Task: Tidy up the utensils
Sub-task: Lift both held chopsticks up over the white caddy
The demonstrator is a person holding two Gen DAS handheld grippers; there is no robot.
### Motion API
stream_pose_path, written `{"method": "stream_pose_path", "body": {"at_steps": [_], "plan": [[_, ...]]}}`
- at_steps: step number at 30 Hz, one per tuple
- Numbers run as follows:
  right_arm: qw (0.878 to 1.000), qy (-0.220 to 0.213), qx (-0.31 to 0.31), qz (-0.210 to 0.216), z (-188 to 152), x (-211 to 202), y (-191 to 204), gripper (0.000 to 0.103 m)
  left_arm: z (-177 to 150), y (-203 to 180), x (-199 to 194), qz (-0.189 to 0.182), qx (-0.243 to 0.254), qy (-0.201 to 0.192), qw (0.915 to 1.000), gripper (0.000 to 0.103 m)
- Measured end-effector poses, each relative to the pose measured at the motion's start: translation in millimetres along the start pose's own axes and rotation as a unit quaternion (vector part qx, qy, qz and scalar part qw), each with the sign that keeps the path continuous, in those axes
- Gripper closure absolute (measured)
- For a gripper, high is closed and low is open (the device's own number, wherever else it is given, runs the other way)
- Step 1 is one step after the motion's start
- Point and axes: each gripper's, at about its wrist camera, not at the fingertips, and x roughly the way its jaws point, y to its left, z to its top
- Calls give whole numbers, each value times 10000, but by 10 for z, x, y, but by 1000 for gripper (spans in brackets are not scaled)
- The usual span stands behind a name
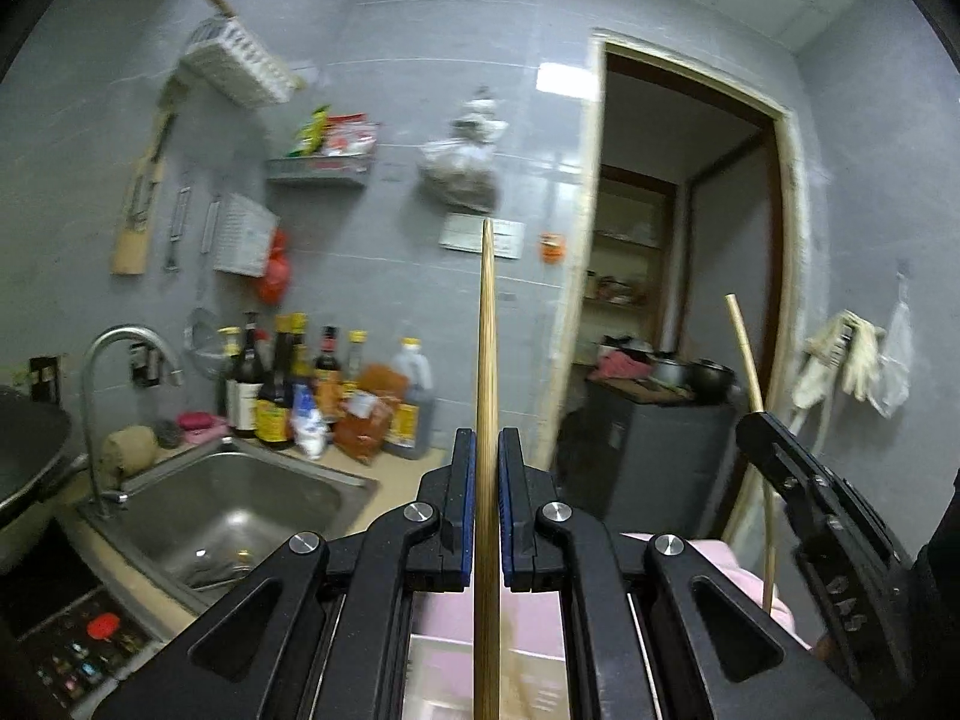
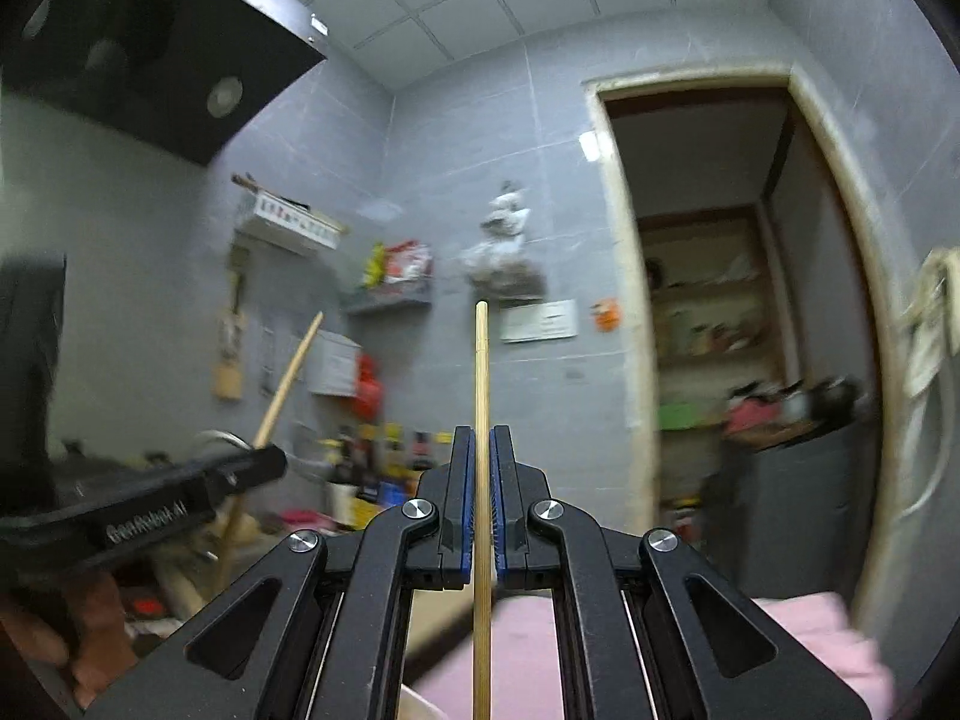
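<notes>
My left gripper (image 1: 486, 438) is shut on a wooden chopstick (image 1: 486, 360) that stands upright between its blue pads and points up at the grey wall. My right gripper (image 2: 480, 435) is shut on a second wooden chopstick (image 2: 480, 396), also upright. In the left wrist view the right gripper (image 1: 750, 420) shows at the right with its chopstick (image 1: 747, 354) tilted. In the right wrist view the left gripper (image 2: 270, 462) shows at the left with its chopstick (image 2: 288, 378) tilted. Both are held in the air above a pink cloth (image 2: 528, 654).
A steel sink (image 1: 228, 510) with a tap (image 1: 126, 342) lies at the lower left, with sauce bottles (image 1: 282, 384) behind it. A white rack (image 1: 240, 66) and a wire shelf (image 1: 324, 168) hang on the wall. An open doorway (image 1: 678, 276) is at the right. A range hood (image 2: 138, 42) is overhead.
</notes>
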Motion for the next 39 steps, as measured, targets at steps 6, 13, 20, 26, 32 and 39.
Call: {"method": "stream_pose_path", "body": {"at_steps": [6,13,20,26,32,39], "plan": [[9923,163,887,848,-132,372,-9,100,-90,503,244,302,-705,270,9967,98],[9922,208,911,830,-293,492,13,100,-150,785,404,486,-1216,299,9909,98],[9949,171,666,731,-459,507,93,100,-159,759,486,597,-1175,195,9911,98],[9943,202,735,742,-577,532,54,100,-206,678,580,769,-1021,105,9917,98],[9937,231,802,743,-688,539,14,100,-306,596,643,982,-816,27,9918,98],[9967,289,424,632,-777,507,111,100,-419,560,677,1017,-740,68,9920,98]]}}
